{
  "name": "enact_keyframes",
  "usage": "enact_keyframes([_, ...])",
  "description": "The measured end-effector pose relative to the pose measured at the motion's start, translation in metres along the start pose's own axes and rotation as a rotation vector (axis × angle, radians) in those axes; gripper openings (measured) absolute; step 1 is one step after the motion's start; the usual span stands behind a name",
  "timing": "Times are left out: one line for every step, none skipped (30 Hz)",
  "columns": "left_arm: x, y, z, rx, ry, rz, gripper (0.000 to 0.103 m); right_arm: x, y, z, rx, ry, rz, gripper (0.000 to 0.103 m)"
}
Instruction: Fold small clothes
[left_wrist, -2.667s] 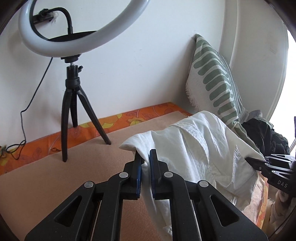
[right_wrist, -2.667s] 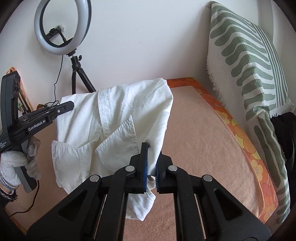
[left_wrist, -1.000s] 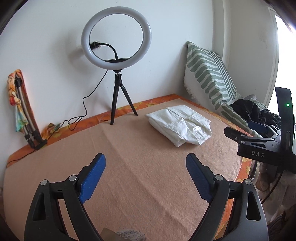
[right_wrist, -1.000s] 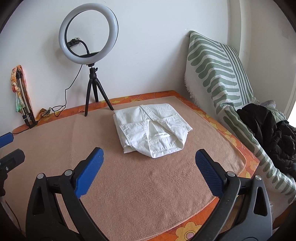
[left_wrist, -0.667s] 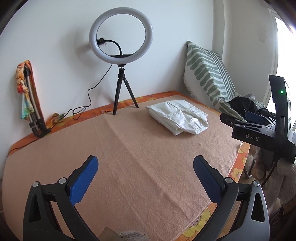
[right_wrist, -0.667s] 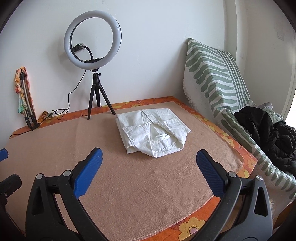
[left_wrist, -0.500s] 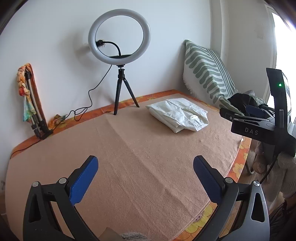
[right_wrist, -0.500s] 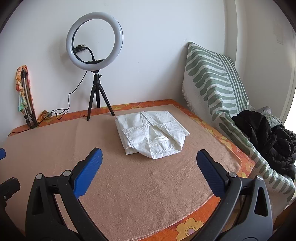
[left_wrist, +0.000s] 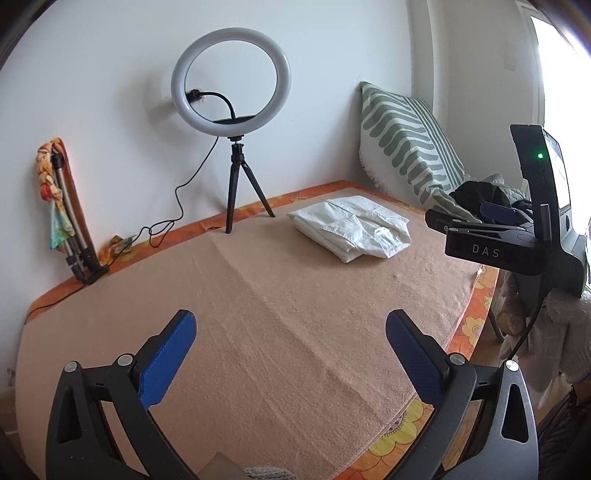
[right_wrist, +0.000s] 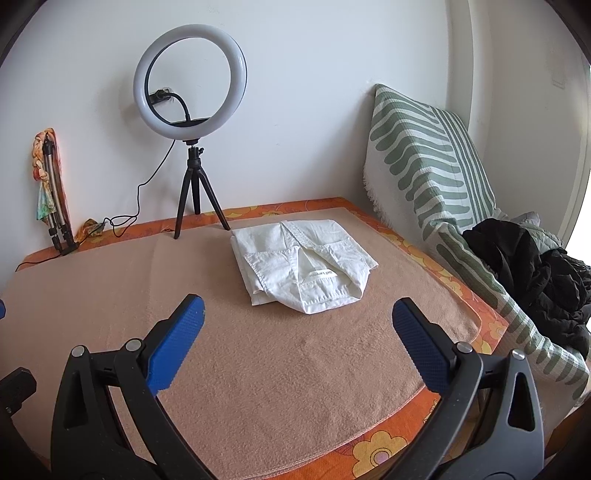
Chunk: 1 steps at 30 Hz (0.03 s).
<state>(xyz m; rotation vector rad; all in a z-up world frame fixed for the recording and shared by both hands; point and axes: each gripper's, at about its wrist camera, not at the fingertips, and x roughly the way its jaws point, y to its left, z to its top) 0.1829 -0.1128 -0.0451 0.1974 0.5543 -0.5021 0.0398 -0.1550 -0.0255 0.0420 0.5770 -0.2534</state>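
Note:
A folded white garment (left_wrist: 351, 229) lies on the tan blanket (left_wrist: 280, 306) near the far right; it also shows in the right wrist view (right_wrist: 301, 260), with a label facing up. My left gripper (left_wrist: 290, 332) is open and empty, held back over the blanket's near edge. My right gripper (right_wrist: 295, 319) is open and empty, a short way in front of the garment. The right gripper's body also shows at the right of the left wrist view (left_wrist: 517, 236).
A ring light on a black tripod (right_wrist: 190, 155) stands at the back by the wall. A green striped pillow (right_wrist: 424, 162) leans at the right, with a pile of dark clothes (right_wrist: 532, 266) beside it. A folded tripod with a colourful cloth (right_wrist: 50, 192) leans at the far left.
Both grippers held the white garment shut 2.7 s ago; they have since let go, opened and drawn back. Over the last second the view shifts only slightly.

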Motion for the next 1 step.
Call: enact_keyframes([0.0001, 0.0001, 0.0002, -0.001, 0.0, 0.0, 0.102, -0.0003, 0.0002, -0.0002, 0.0, 0.001, -0.002, 0.103])
